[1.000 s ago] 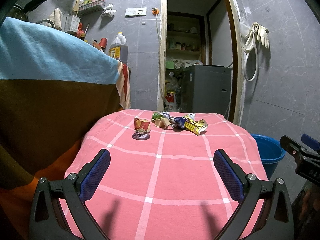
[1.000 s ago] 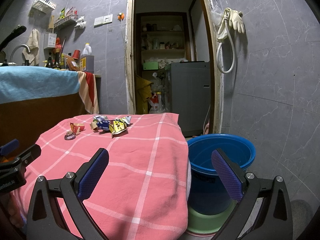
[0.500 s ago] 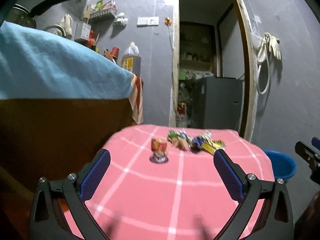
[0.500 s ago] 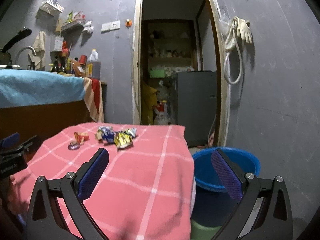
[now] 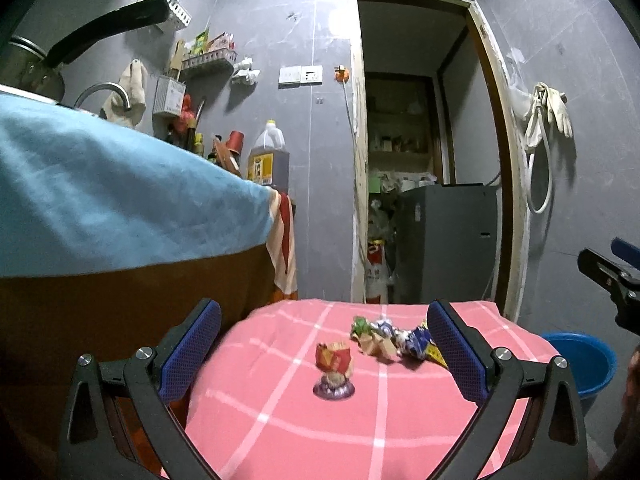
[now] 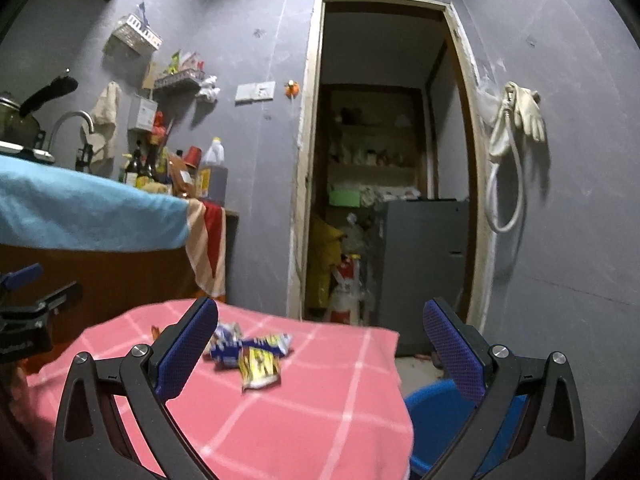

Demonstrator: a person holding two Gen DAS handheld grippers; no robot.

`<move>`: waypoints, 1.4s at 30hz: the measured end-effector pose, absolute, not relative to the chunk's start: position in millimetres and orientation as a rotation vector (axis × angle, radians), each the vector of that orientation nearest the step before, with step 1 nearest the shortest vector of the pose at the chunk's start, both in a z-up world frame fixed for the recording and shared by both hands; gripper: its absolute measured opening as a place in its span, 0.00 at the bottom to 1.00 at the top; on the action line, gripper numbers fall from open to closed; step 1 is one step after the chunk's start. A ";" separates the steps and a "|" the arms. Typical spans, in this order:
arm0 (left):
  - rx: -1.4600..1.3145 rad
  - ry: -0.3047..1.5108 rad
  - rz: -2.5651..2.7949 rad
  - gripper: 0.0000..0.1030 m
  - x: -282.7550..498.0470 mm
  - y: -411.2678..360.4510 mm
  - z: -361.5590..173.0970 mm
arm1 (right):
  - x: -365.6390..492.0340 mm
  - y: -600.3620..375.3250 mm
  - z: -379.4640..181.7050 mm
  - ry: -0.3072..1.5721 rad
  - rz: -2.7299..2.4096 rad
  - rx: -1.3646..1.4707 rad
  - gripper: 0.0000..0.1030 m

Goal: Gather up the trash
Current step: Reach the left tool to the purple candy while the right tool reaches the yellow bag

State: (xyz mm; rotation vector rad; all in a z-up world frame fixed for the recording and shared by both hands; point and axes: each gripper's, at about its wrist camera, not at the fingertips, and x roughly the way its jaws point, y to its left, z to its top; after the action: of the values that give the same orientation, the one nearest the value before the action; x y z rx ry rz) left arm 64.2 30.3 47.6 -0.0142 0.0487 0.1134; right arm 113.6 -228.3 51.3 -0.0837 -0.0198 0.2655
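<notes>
Crumpled wrappers (image 5: 384, 338) lie in a cluster at the far end of a table with a pink checked cloth (image 5: 320, 420). A red wrapper (image 5: 333, 357) stands over a purple lid (image 5: 334, 389) a little nearer. The wrappers also show in the right wrist view, with a yellow one (image 6: 259, 366) in front. A blue bucket (image 5: 580, 360) stands on the floor right of the table and shows in the right wrist view (image 6: 436, 408). My left gripper (image 5: 324, 346) is open and empty, above the table. My right gripper (image 6: 320, 346) is open and empty, above the table's right edge.
A counter under a blue towel (image 5: 100, 200) stands left of the table, with a tap (image 5: 102, 92), bottles and an oil jug (image 5: 268, 160). An open doorway (image 5: 420, 160) behind the table shows a grey appliance (image 5: 448, 240). Gloves and a hose (image 6: 516, 128) hang on the right wall.
Both grippers have tilted upward, so the table and wrappers sit lower in both views. Both stay open and empty.
</notes>
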 end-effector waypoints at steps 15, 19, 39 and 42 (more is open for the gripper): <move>-0.034 0.180 0.128 0.98 119.1 42.7 40.7 | 187.6 -204.1 34.5 0.117 0.403 -0.115 1.00; -0.062 0.283 0.118 0.98 135.6 50.3 33.3 | 207.9 -199.5 23.1 0.229 0.412 -0.109 1.00; -0.147 0.729 -0.041 0.64 188.6 61.0 -6.3 | 265.9 -179.6 -14.0 0.590 0.525 -0.109 0.89; -0.163 0.768 -0.057 0.52 192.3 63.3 -10.0 | 270.2 -171.5 -19.8 0.626 0.545 -0.134 0.81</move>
State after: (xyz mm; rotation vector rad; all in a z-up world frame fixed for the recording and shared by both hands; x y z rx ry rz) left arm 192.3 63.3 -10.0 -0.1627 0.7678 -0.0575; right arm 270.2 -171.5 -19.8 -0.1341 0.6260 0.5447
